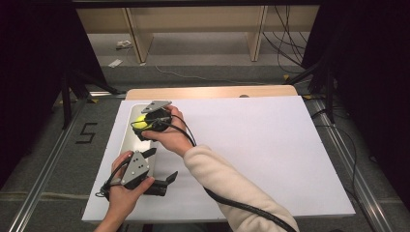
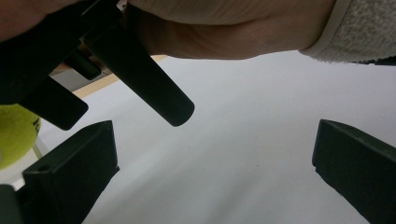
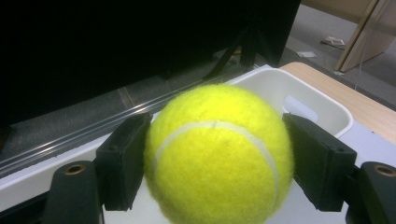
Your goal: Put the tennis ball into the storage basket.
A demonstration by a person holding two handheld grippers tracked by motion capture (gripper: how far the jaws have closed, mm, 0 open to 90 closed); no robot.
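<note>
A yellow tennis ball (image 1: 140,122) (image 3: 217,154) is squeezed between the two black jaws of my right gripper (image 1: 143,126) (image 3: 217,161), which is shut on it. That hand reaches across to the left and holds the ball just above a long white tray (image 1: 126,141) (image 3: 322,95) at the table's left side. My left gripper (image 1: 162,165) (image 2: 215,158) rests near the front left, beside the tray's near end. It is open, with bare white sheet between its jaws. The left gripper view catches the ball (image 2: 16,133) at its left edge, under the right gripper's fingers (image 2: 154,79).
A white sheet (image 1: 251,145) covers most of the table, with a strip of wooden tabletop (image 1: 212,92) along the far edge. Cables trail from both grippers toward the person. Metal rails, dark stands and floor cables surround the table.
</note>
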